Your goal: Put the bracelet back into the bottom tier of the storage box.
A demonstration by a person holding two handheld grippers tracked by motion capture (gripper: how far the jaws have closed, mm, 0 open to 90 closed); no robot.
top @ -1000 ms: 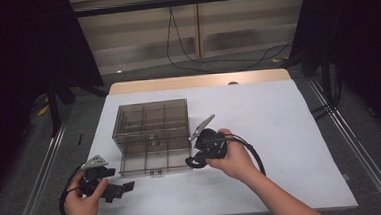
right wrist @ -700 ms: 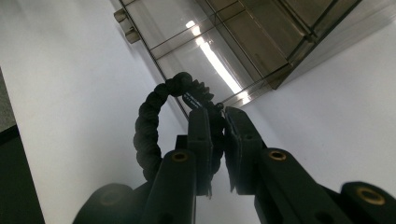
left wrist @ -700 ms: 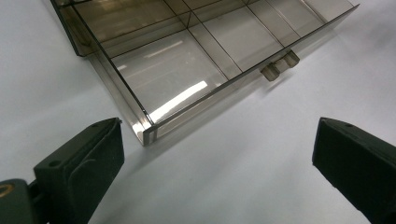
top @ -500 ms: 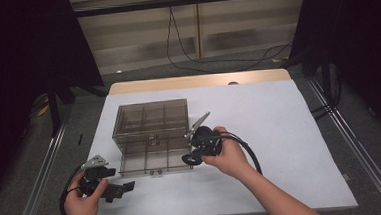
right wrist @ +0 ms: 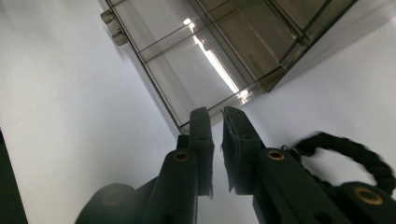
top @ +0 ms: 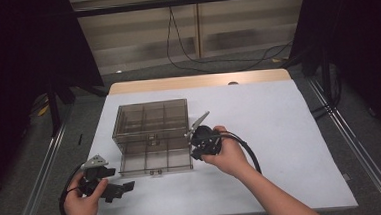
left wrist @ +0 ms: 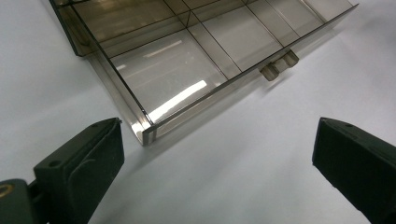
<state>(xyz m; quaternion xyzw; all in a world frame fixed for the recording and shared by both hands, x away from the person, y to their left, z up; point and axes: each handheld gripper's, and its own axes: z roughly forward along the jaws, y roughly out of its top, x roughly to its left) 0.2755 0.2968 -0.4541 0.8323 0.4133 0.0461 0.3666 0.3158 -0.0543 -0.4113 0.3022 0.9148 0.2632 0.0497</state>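
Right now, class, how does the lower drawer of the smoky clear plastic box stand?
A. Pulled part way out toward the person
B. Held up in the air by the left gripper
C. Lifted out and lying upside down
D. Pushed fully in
A: in the high view the lower drawer juts out past the front of the box toward the person, resting on the table, its small handle at the front edge.
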